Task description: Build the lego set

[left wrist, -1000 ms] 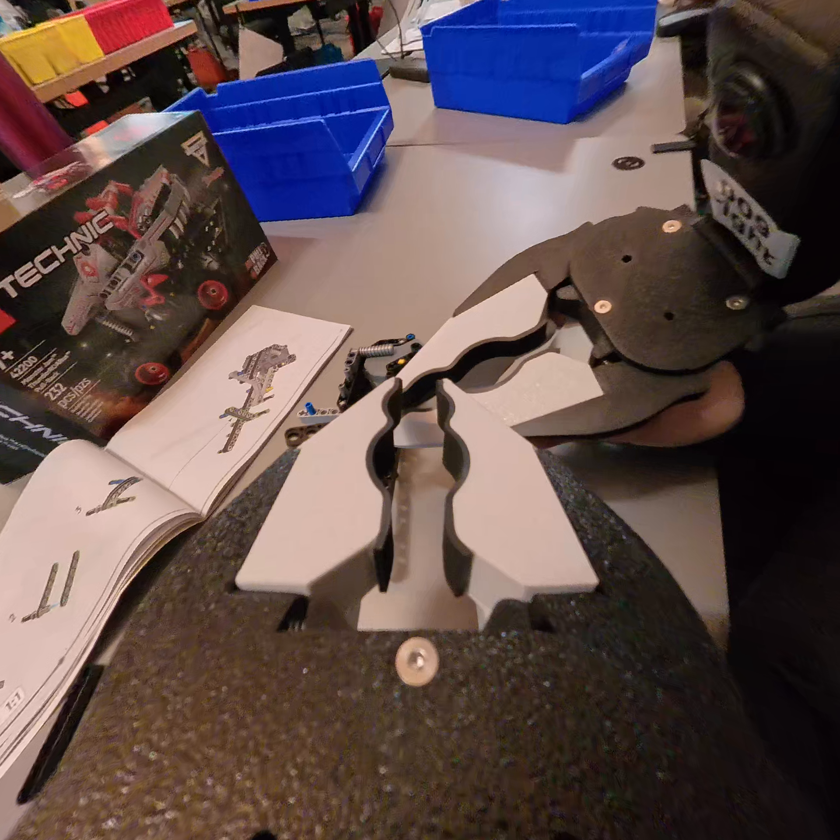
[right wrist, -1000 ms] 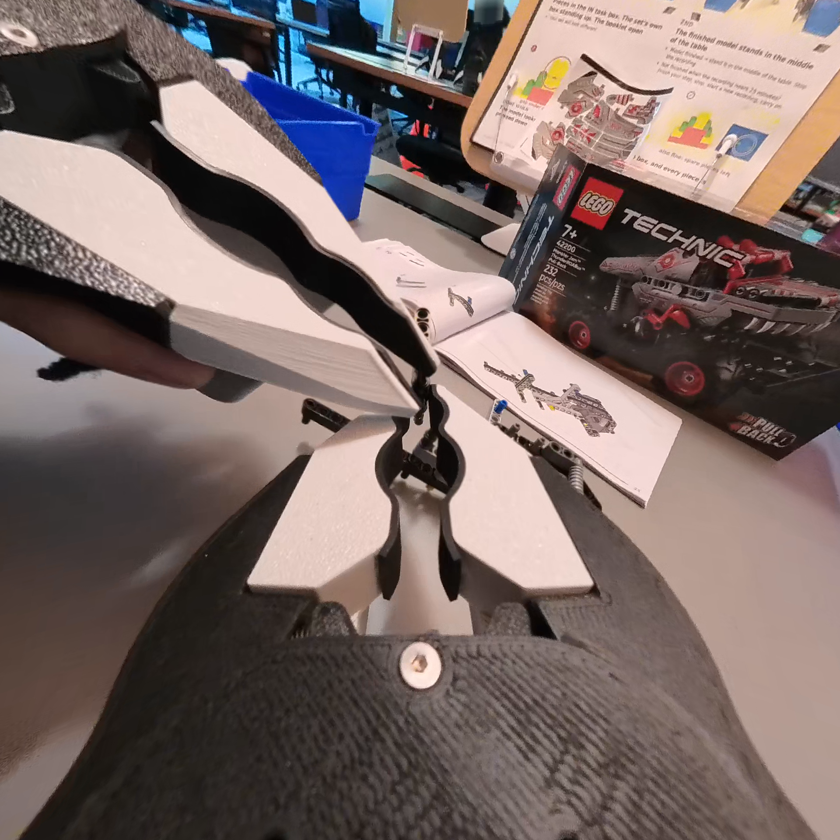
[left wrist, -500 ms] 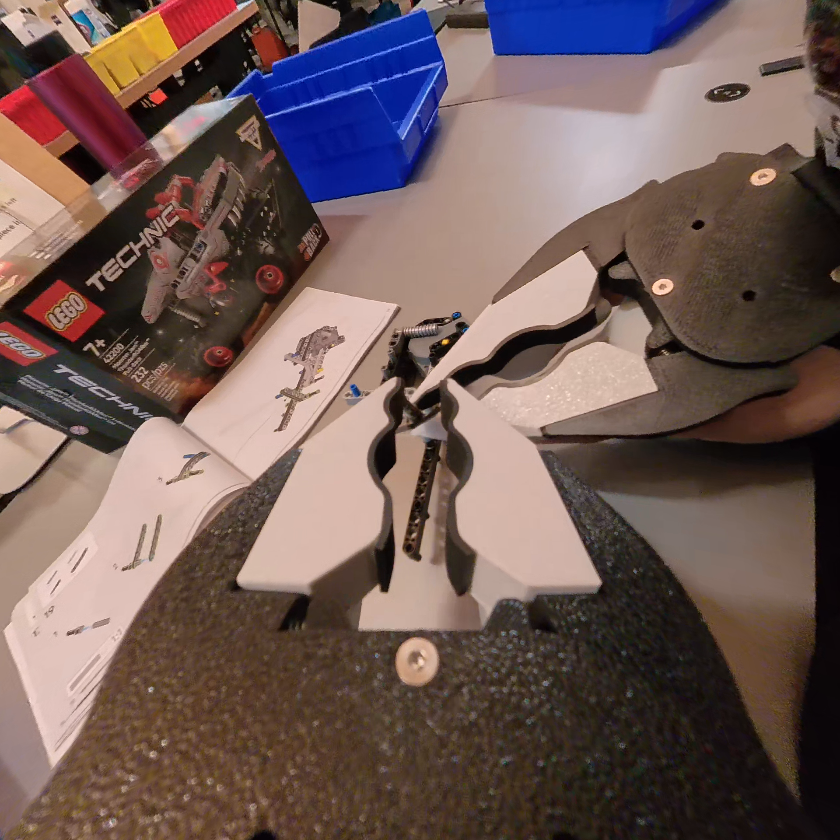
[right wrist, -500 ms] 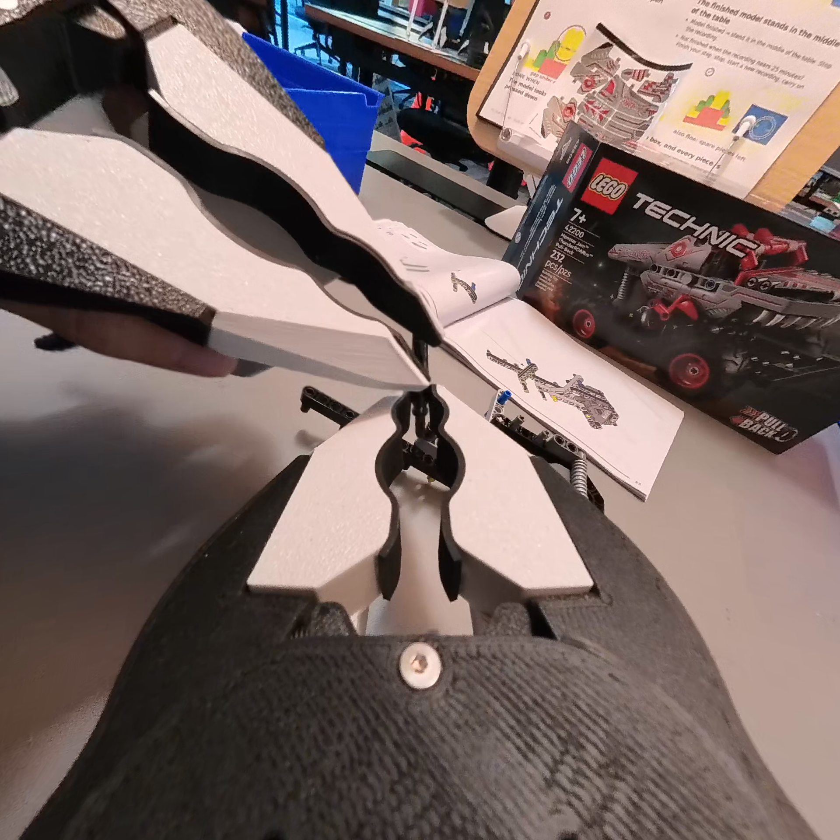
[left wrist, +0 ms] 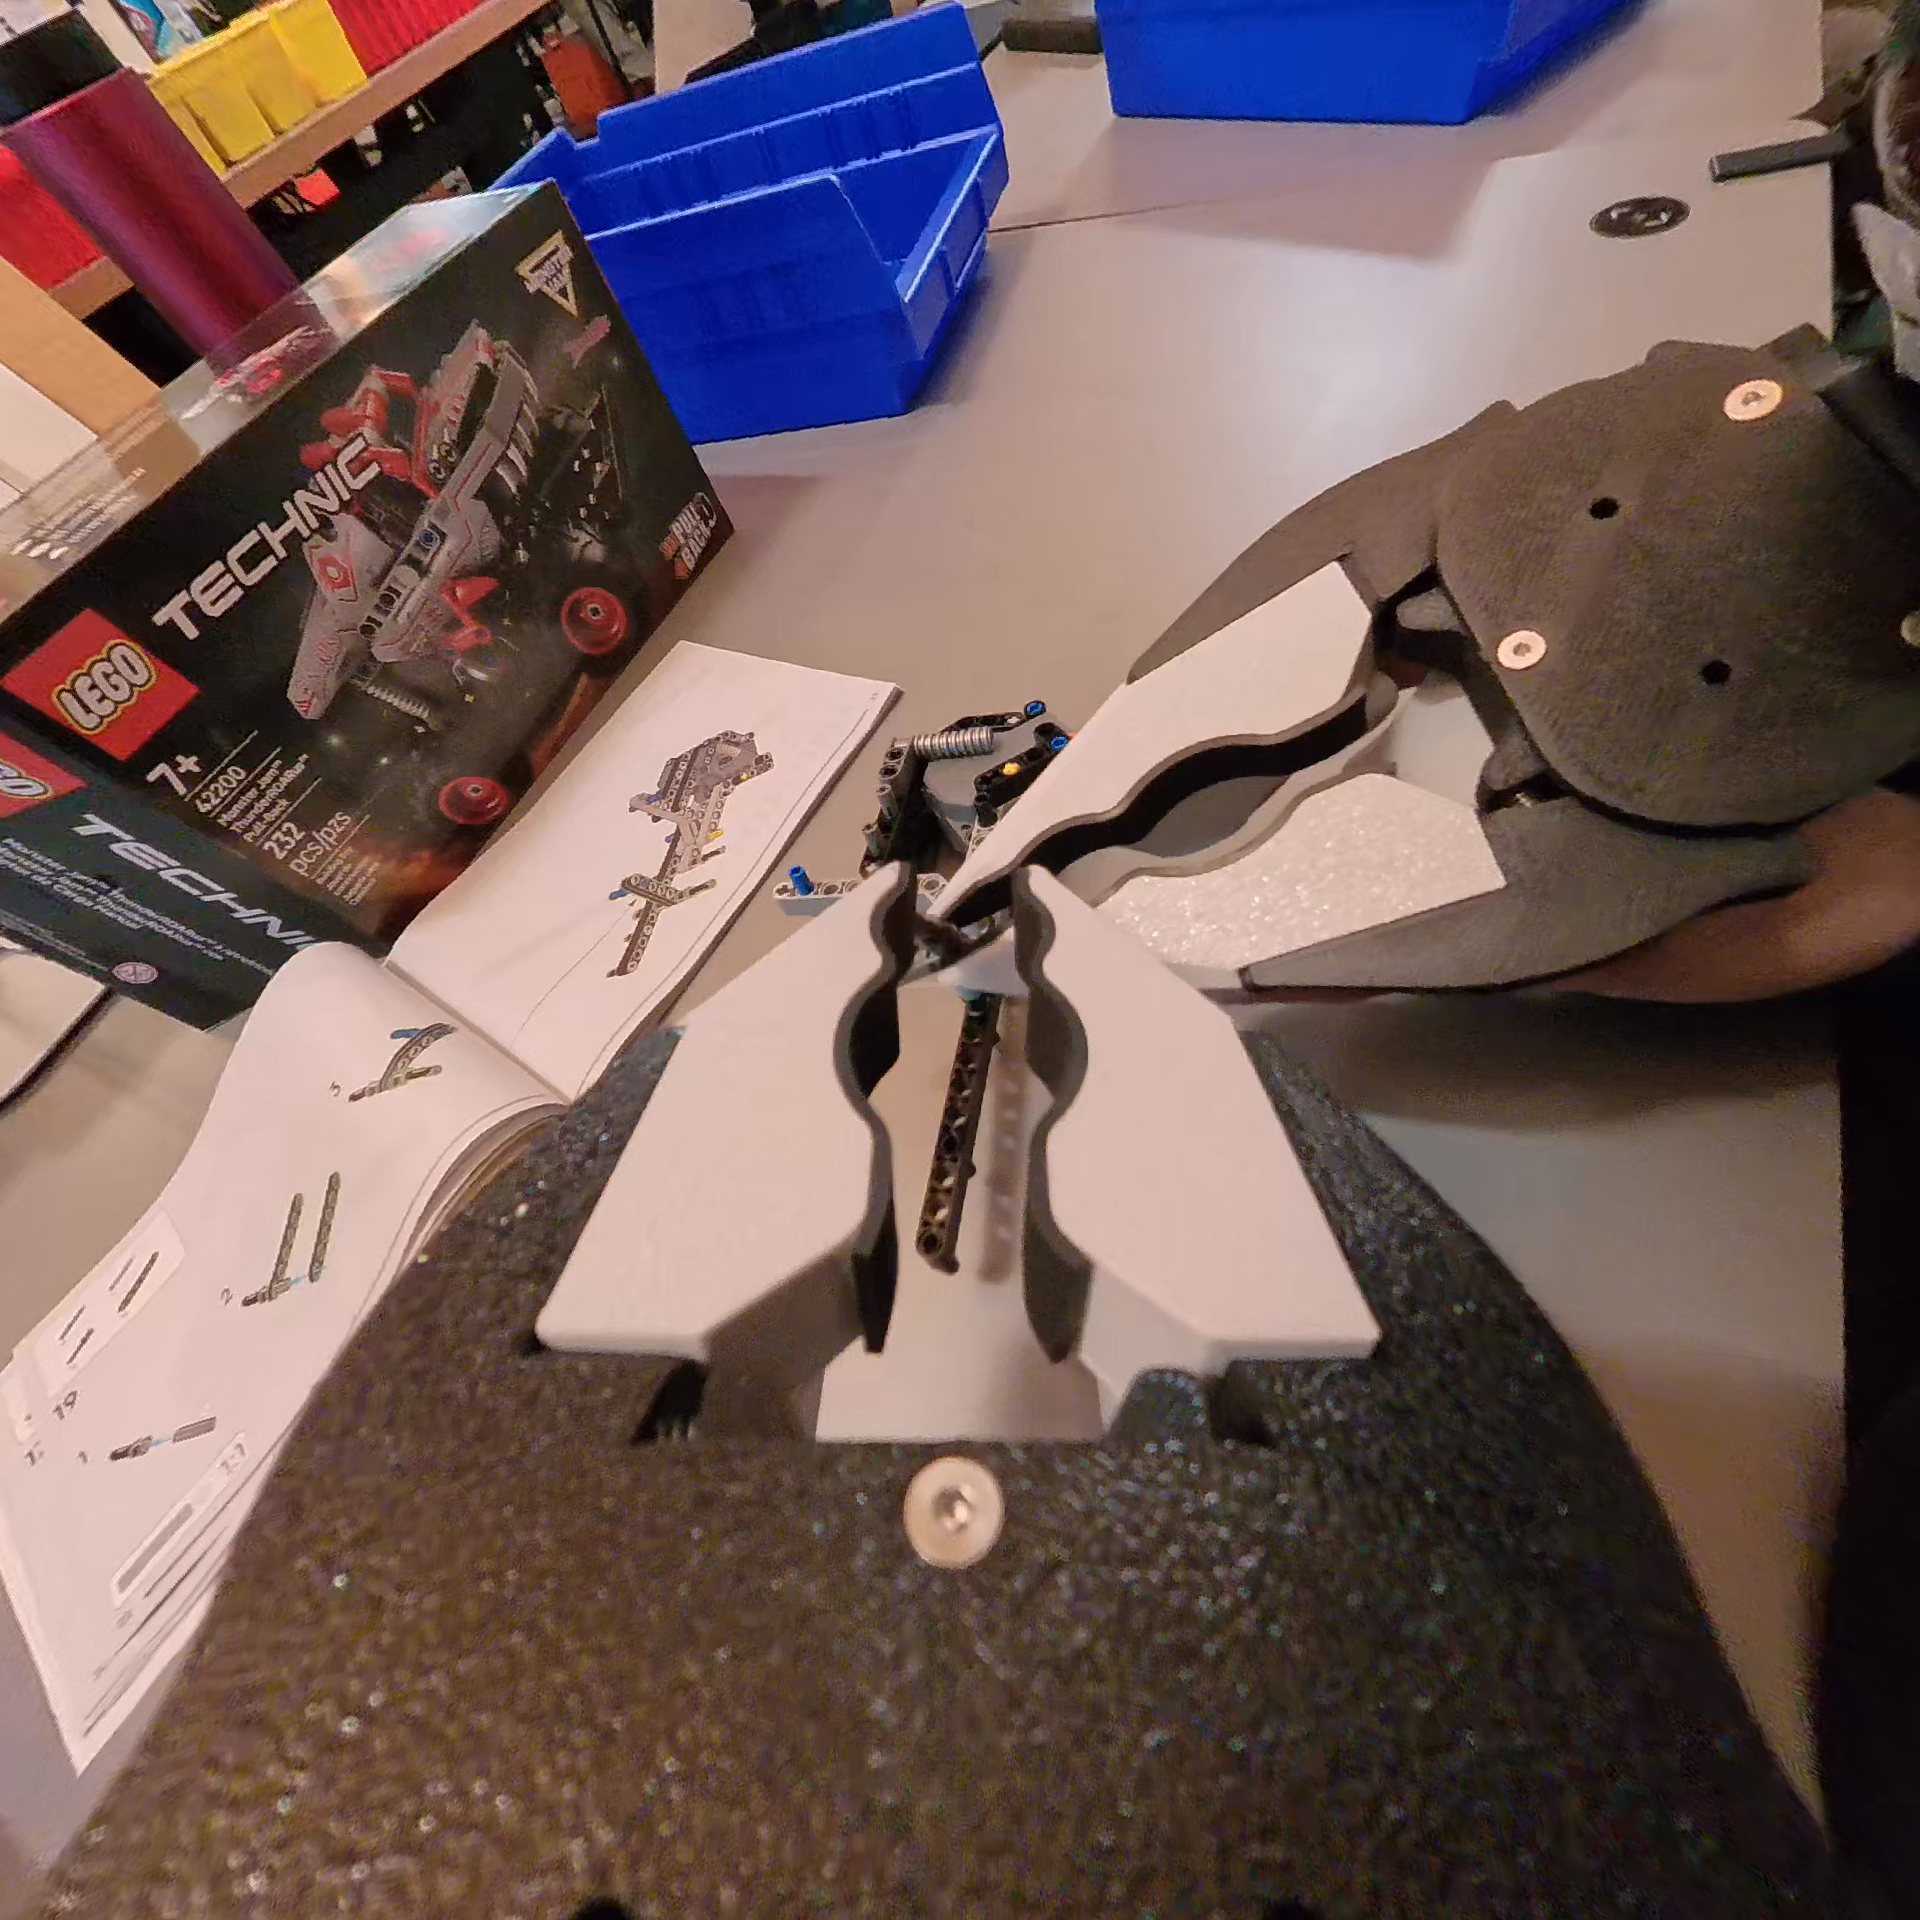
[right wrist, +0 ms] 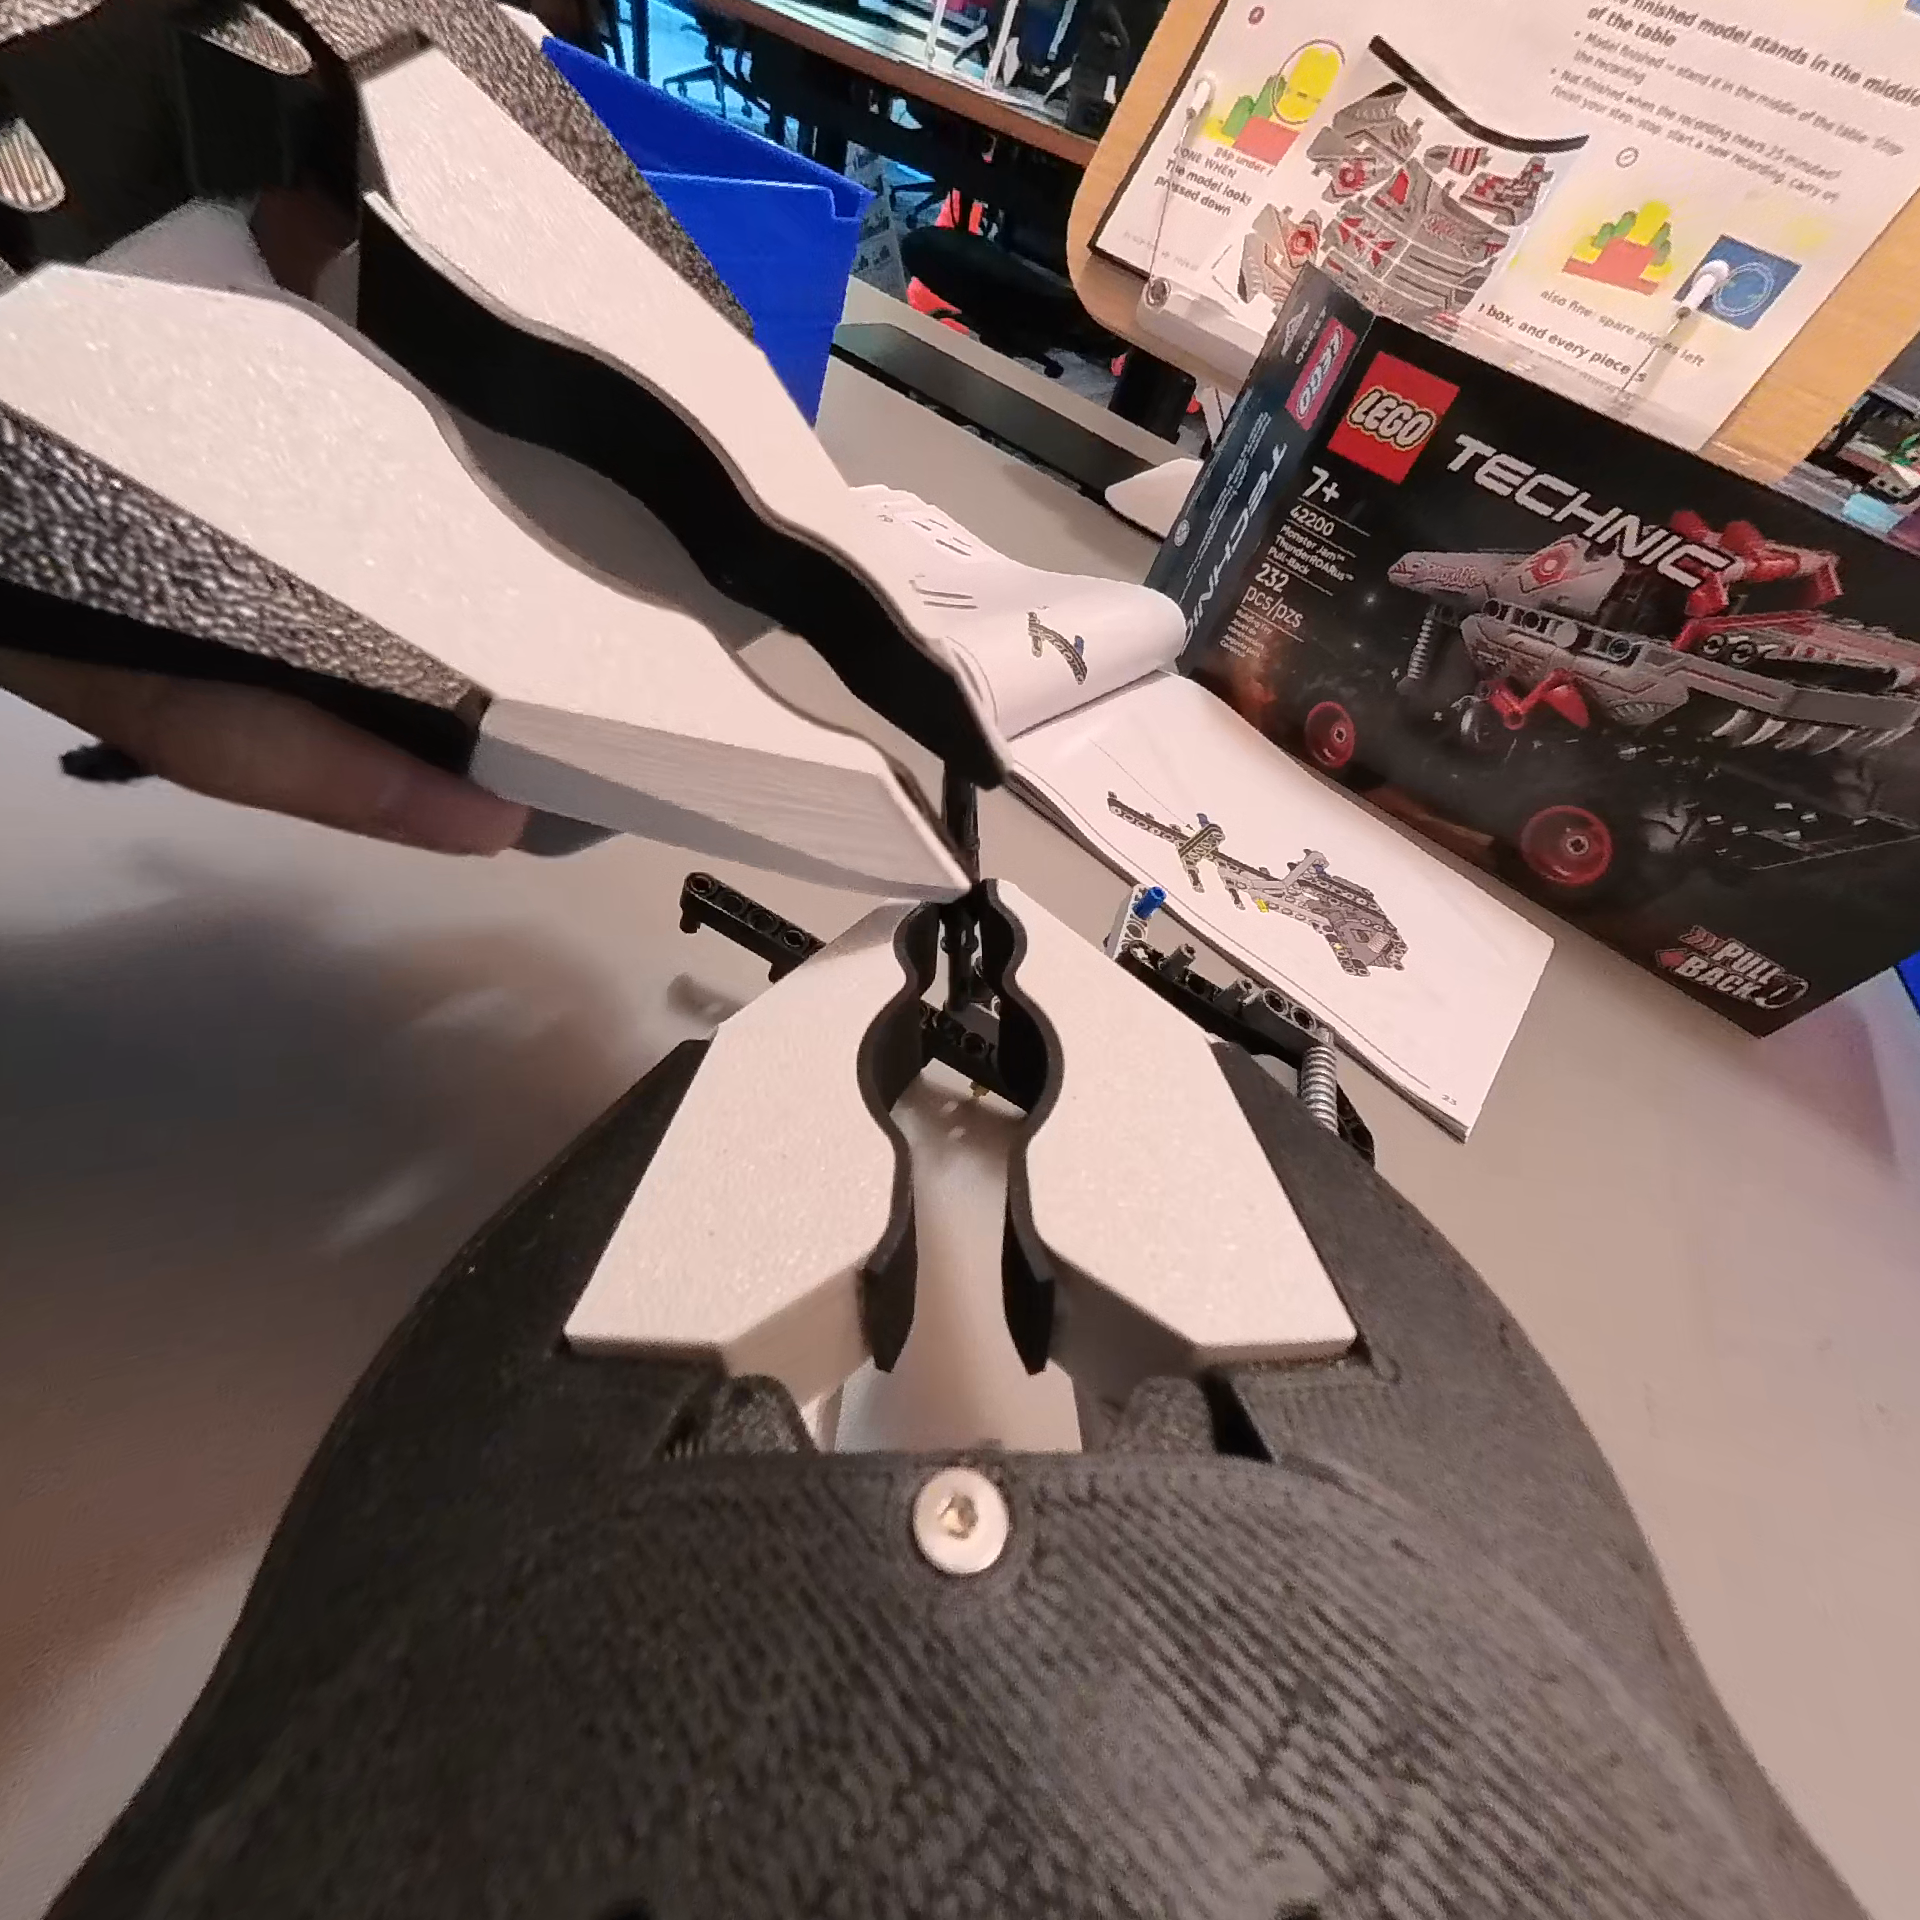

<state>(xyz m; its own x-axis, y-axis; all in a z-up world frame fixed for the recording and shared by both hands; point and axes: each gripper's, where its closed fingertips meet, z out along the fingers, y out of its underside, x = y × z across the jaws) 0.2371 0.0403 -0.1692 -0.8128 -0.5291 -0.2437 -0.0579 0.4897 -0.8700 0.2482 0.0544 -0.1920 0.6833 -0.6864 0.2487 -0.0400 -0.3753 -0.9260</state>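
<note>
My left gripper [left wrist: 964,896] and my right gripper [right wrist: 958,906] meet tip to tip just above the table. Both are nearly closed on a small black Technic piece [right wrist: 961,831] that stands upright between them. In the left wrist view the right gripper [left wrist: 961,935] comes in from the right. In the right wrist view the left gripper [right wrist: 977,831] comes in from the upper left. A long black beam [left wrist: 956,1132] lies on the table under the tips; one end also shows in the right wrist view [right wrist: 743,920]. The partly built black chassis [left wrist: 935,774] with a metal spring lies just beyond.
The open instruction booklet [left wrist: 644,831] lies left of the chassis, with the set's box [left wrist: 343,582] behind it. Blue bins [left wrist: 810,260] stand farther back. An instruction board [right wrist: 1455,156] stands behind the box. A person's hand [left wrist: 1662,956] holds the right gripper. The grippers are tip to tip, or close to it.
The left gripper has tilted and drawn back a little, so the long black beam on the table now shows between its fingers. Both grippers have stayed tip to tip on the small piece.
</note>
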